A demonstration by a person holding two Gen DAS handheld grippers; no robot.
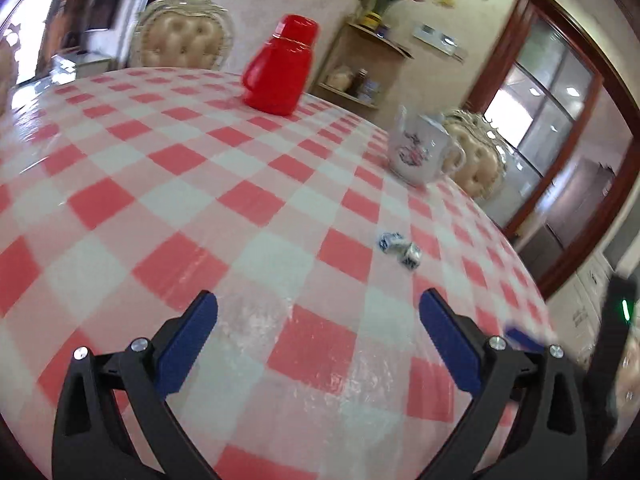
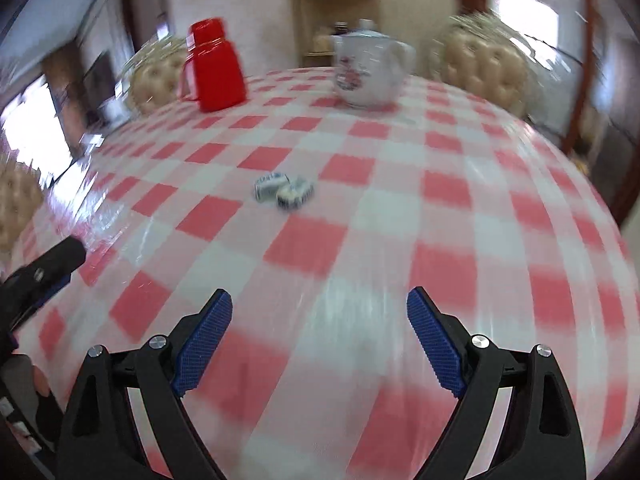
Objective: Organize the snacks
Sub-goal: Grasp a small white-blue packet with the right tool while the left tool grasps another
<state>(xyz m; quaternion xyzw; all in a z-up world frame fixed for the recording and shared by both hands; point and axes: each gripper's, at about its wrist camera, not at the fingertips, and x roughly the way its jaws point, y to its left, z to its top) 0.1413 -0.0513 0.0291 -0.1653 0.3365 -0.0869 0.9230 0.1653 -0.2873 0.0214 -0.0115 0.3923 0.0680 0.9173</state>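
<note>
Two small blue-and-white wrapped snacks [image 1: 400,250] lie side by side on the red-and-white checked tablecloth [image 1: 200,200]; in the right wrist view the same snacks [image 2: 283,191] sit ahead and slightly left. My left gripper [image 1: 318,308] is open above the cloth, the snacks ahead to its right. My right gripper [image 2: 319,306] is open with nothing between its fingers, well short of the snacks. The left gripper's black finger [image 2: 52,260] shows at the left edge of the right wrist view.
A red plastic jug [image 1: 280,66] stands at the far side of the table, and a white flowered teapot [image 1: 420,150] to its right. Padded chairs [image 2: 484,68] ring the table. A wooden corner shelf [image 1: 360,64] stands against the wall behind.
</note>
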